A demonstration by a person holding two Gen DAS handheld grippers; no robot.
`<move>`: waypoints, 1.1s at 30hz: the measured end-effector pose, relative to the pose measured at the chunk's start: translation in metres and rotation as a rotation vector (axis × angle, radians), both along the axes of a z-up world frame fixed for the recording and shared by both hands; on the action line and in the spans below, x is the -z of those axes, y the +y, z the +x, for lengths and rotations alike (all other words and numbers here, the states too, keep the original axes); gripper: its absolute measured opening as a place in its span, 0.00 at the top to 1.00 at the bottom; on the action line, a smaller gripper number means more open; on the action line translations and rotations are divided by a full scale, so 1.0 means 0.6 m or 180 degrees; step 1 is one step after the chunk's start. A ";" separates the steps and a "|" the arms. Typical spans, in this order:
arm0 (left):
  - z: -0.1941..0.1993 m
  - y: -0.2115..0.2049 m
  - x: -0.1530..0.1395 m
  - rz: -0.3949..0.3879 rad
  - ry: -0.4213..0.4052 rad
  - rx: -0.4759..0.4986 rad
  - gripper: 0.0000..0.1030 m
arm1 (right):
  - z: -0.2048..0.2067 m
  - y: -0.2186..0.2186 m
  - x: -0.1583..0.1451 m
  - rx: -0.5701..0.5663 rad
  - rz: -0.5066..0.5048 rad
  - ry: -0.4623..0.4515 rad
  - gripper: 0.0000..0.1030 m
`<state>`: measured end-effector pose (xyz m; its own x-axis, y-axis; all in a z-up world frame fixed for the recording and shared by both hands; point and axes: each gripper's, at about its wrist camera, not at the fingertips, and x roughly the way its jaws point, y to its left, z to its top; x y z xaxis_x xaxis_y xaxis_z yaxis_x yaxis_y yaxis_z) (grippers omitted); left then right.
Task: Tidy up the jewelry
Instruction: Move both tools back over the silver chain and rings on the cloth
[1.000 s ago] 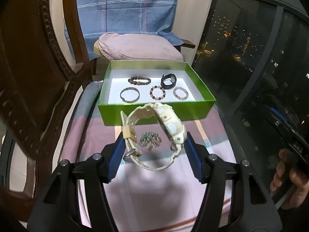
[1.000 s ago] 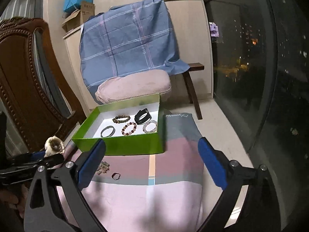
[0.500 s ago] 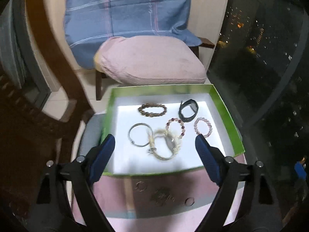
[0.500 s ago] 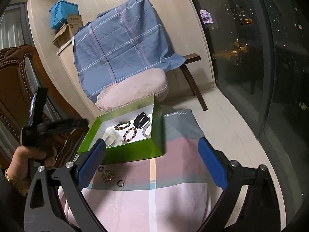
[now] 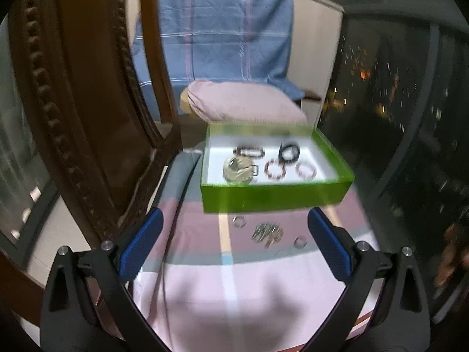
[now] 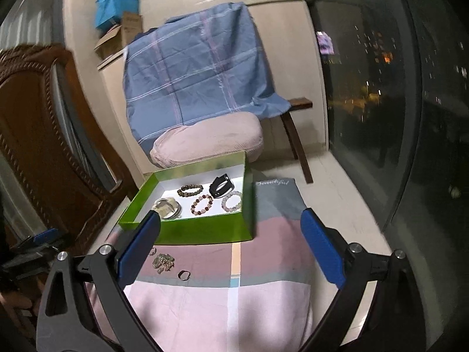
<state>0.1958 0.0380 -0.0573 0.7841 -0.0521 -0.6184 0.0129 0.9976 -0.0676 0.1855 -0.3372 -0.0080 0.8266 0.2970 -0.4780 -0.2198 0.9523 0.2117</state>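
Note:
A green box (image 5: 275, 195) (image 6: 205, 230) with a white floor stands on the pink cloth. Inside lie the cream watch (image 5: 239, 170) (image 6: 167, 206) at front left, a dark bead bracelet (image 6: 190, 190), a black band (image 6: 222, 186) and two pinkish bead bracelets (image 6: 202, 204). In front of the box lie a small chain pile (image 5: 267, 231) (image 6: 163, 261) and rings (image 5: 299, 242) (image 6: 183, 275). My left gripper (image 5: 233, 243) is open and empty, drawn back from the box. My right gripper (image 6: 230, 248) is open and empty over the cloth.
A carved wooden chair back (image 5: 73, 102) (image 6: 35, 135) stands close on the left. A cushioned seat (image 6: 205, 139) draped with a blue plaid cloth (image 6: 193, 70) is behind the box. A glass wall (image 6: 410, 117) runs along the right.
My left gripper carried the cream watch into the box, opened and let it go, then pulled back and down. The watch now lies on the metal bangle's spot. My right gripper stayed open.

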 end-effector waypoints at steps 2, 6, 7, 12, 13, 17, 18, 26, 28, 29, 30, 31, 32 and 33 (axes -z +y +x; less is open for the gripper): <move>0.005 -0.001 0.014 0.0046 0.0087 0.0072 0.05 | -0.006 0.011 0.001 -0.0031 -0.0093 -0.0039 0.09; 0.005 0.007 0.021 -0.0025 0.0139 0.0095 0.05 | 0.000 0.025 0.012 -0.0081 -0.0149 0.0043 0.09; 0.004 0.008 0.019 -0.0045 0.0126 0.0098 0.05 | 0.002 0.026 0.014 -0.0080 -0.0148 0.0059 0.09; 0.004 0.000 0.023 -0.0047 0.0130 0.0154 0.05 | 0.004 0.034 0.015 -0.0103 -0.0173 0.0064 0.09; 0.005 -0.003 0.025 -0.0031 0.0136 0.0159 0.05 | 0.005 0.034 0.016 -0.0108 -0.0175 0.0068 0.09; 0.010 -0.008 0.035 -0.0018 0.0178 0.0183 0.05 | 0.005 0.032 0.016 -0.0109 -0.0173 0.0077 0.09; 0.011 -0.010 0.037 -0.0016 0.0190 0.0189 0.05 | 0.005 0.032 0.016 -0.0103 -0.0172 0.0075 0.09; 0.030 -0.041 0.072 0.0023 0.0320 0.0282 0.08 | 0.007 0.025 0.016 -0.0087 -0.0136 0.0093 0.09; 0.041 -0.052 0.088 0.0044 0.0384 0.0319 0.12 | 0.008 0.025 0.018 -0.0104 -0.0135 0.0107 0.09; 0.046 -0.056 0.095 0.0040 0.0412 0.0338 0.17 | 0.009 0.024 0.018 -0.0106 -0.0134 0.0112 0.09; 0.054 -0.062 0.105 0.0025 0.0462 0.0365 0.21 | 0.009 0.024 0.020 -0.0110 -0.0135 0.0124 0.09; 0.060 -0.067 0.112 0.0016 0.0507 0.0376 0.23 | 0.011 0.025 0.022 -0.0119 -0.0138 0.0147 0.09; 0.069 -0.074 0.123 0.0000 0.0554 0.0398 0.26 | 0.012 0.025 0.023 -0.0128 -0.0139 0.0163 0.09; 0.074 -0.081 0.131 -0.0001 0.0576 0.0412 0.30 | 0.013 0.025 0.025 -0.0139 -0.0146 0.0183 0.09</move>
